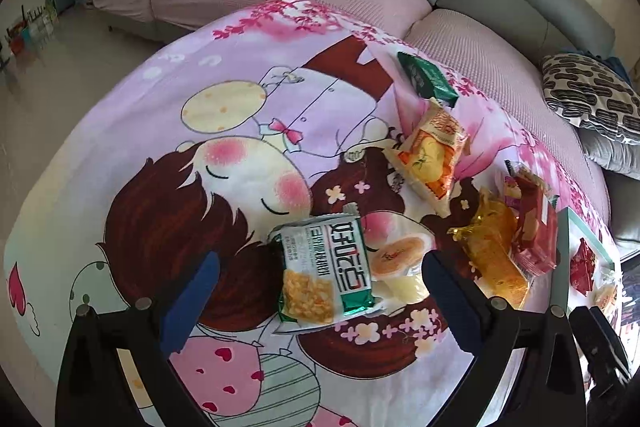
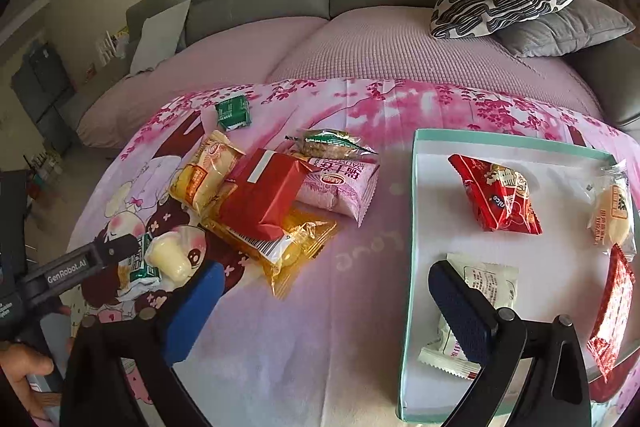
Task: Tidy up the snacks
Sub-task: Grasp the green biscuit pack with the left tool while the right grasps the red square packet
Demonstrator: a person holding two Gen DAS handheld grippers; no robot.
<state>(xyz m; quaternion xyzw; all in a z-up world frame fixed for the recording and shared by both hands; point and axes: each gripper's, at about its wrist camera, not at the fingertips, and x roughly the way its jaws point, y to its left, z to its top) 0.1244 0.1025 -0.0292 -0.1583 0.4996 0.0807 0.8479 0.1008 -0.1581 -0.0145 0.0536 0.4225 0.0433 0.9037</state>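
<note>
Snacks: green-and-white packet (image 1: 326, 267) and pudding cup (image 1: 396, 263) lay between my spread left gripper (image 1: 316, 291), lined up for grabbing;
Right gripper (image 2: 336, 299): wide open, empty, over box (image 2: 414, 227) edge, ready for sorting.

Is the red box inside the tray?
No, the red box lies on the snack pile on the pink cloth, left of the tray, not in it.
</note>
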